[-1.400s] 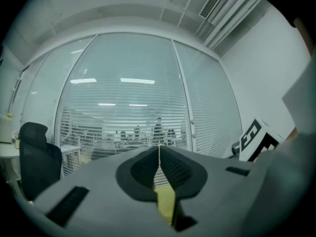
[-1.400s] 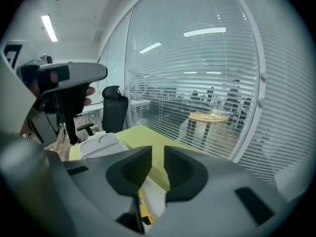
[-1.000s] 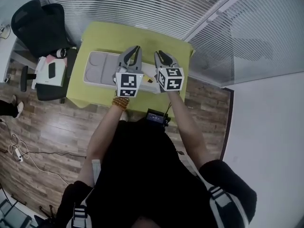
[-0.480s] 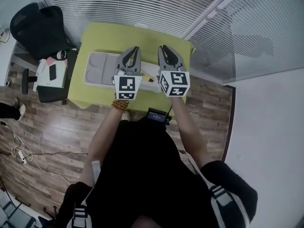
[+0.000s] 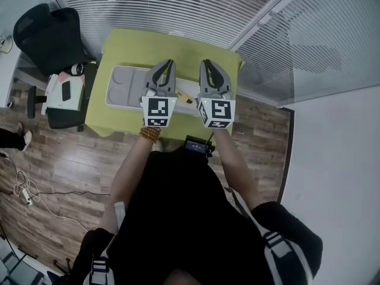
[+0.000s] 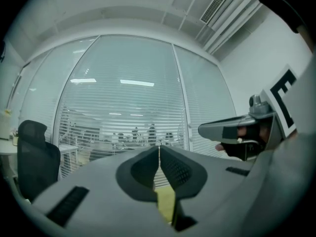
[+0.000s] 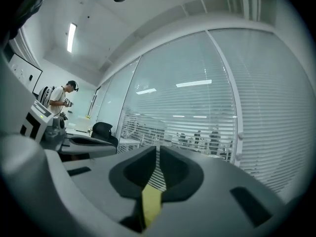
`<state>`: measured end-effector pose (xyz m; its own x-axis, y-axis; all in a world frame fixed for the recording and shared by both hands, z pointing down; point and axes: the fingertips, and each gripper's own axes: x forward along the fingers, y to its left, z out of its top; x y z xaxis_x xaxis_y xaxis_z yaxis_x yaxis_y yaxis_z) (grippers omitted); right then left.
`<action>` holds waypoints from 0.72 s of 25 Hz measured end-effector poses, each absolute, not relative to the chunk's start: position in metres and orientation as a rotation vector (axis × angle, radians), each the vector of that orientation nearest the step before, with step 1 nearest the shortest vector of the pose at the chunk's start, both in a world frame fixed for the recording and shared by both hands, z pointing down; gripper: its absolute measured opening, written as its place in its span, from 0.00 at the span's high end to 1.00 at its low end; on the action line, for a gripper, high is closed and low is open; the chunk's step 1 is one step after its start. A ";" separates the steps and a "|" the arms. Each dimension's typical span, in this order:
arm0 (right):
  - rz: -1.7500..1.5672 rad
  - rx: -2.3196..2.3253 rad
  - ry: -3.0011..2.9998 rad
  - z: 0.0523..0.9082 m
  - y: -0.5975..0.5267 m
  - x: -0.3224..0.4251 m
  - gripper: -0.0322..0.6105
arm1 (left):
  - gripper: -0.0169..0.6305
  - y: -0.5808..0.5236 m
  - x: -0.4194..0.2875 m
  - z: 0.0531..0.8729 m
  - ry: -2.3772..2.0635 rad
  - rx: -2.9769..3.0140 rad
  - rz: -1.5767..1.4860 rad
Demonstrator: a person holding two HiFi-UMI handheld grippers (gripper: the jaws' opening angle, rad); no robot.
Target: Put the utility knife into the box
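utility knife (image 5: 187, 100): only a yellow bit shows, low between both grippers, at the right end of the box; can't tell if it's inside
box (image 5: 122, 85): grey, flat on green table (image 5: 127, 49)
left gripper (image 5: 168, 62): jaws together, empty, above box
right gripper (image 5: 208, 62): jaws closing, slim gap left, nothing between

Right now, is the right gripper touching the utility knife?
Apart. The right gripper view shows the right gripper closing on nothing, aimed at the blinds; the head view shows the utility knife left of it.
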<state>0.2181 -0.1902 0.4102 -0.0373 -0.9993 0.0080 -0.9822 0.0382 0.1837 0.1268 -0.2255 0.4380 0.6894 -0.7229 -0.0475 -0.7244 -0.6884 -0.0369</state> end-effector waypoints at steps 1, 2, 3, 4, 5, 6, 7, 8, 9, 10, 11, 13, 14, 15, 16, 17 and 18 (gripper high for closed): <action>-0.190 2.085 -2.159 0.411 -0.190 0.219 0.91 | 0.95 -0.225 0.127 0.437 1.215 -2.839 0.045; -0.190 2.088 -2.157 0.412 -0.190 0.218 0.92 | 0.95 -0.225 0.127 0.437 1.213 -2.840 0.045; -0.189 2.089 -2.159 0.412 -0.190 0.218 0.92 | 0.95 -0.225 0.127 0.436 1.212 -2.839 0.044; -0.188 2.089 -2.162 0.413 -0.189 0.217 0.93 | 0.95 -0.224 0.126 0.436 1.211 -2.839 0.043; -0.187 2.088 -2.165 0.414 -0.188 0.216 0.93 | 0.95 -0.223 0.126 0.437 1.210 -2.839 0.043; -0.187 2.087 -2.167 0.416 -0.187 0.216 0.93 | 0.95 -0.222 0.127 0.437 1.209 -2.839 0.043; -0.186 2.087 -2.168 0.417 -0.186 0.216 0.94 | 0.95 -0.220 0.127 0.438 1.206 -2.840 0.044; -0.185 2.088 -2.168 0.418 -0.184 0.216 0.94 | 0.95 -0.219 0.128 0.439 1.202 -2.841 0.046; -0.183 2.090 -2.166 0.420 -0.183 0.217 0.94 | 0.95 -0.218 0.128 0.439 1.199 -2.842 0.046; -0.182 2.091 -2.163 0.421 -0.183 0.217 0.94 | 0.95 -0.217 0.128 0.440 1.196 -2.842 0.045; -0.180 2.093 -2.160 0.422 -0.183 0.217 0.95 | 0.95 -0.218 0.127 0.440 1.194 -2.843 0.046; -0.180 2.095 -2.154 0.423 -0.183 0.217 0.95 | 0.95 -0.218 0.125 0.439 1.194 -2.842 0.052; -0.180 2.095 -2.149 0.423 -0.182 0.217 0.95 | 0.95 -0.218 0.124 0.439 1.194 -2.842 0.057; -0.178 2.096 -2.146 0.424 -0.181 0.217 0.95 | 0.95 -0.218 0.123 0.439 1.194 -2.843 0.061; -0.175 2.097 -2.143 0.426 -0.180 0.218 0.95 | 0.95 -0.218 0.123 0.439 1.195 -2.845 0.063; -0.171 2.097 -2.141 0.427 -0.178 0.218 0.95 | 0.95 -0.217 0.122 0.439 1.195 -2.847 0.066; -0.169 2.096 -2.138 0.429 -0.178 0.219 0.95 | 0.95 -0.217 0.122 0.439 1.194 -2.849 0.069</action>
